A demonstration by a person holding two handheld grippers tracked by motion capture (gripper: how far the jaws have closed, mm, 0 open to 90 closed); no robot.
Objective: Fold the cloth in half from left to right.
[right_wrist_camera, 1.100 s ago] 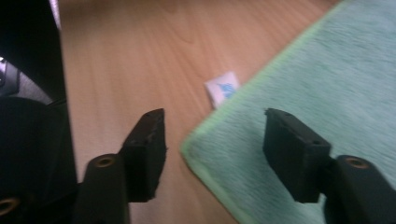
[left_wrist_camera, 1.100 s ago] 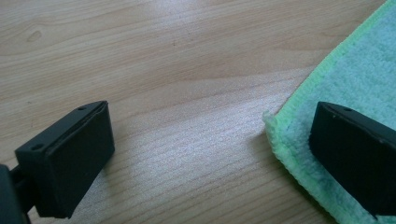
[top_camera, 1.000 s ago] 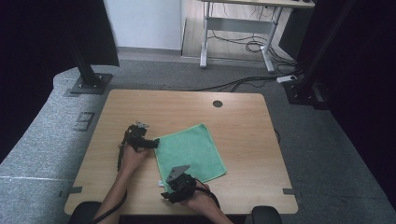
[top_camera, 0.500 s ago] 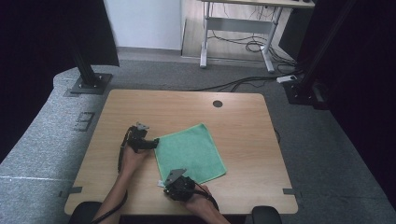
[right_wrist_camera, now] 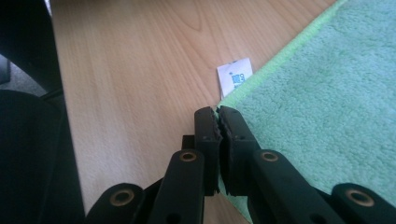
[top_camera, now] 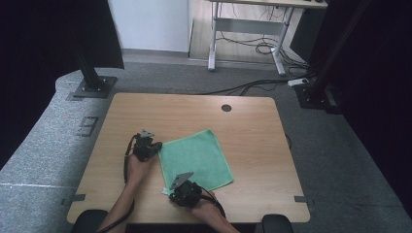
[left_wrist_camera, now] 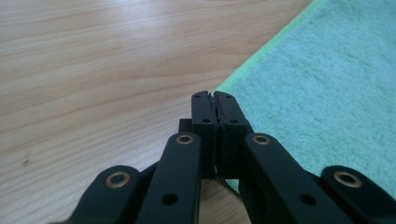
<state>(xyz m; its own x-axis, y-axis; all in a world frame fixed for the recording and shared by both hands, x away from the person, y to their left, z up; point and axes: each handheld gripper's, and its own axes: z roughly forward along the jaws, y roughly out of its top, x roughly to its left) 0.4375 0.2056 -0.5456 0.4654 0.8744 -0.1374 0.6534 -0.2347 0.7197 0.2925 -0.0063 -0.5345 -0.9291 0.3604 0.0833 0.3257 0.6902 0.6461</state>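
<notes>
The green cloth lies flat on the table, toward its near-left part. The left gripper sits at the cloth's far-left corner and the right gripper at its near-left corner. Both sets of jaws have just been closing and now pinch the cloth's edge at those corners. A small white tag pokes out beside the near corner. Judged: terry microfibre, v. light, soft, limp, so it will sag and fold w/o support. It's not fragile or slippery. The hemmed corners are prob. the best hold.
</notes>
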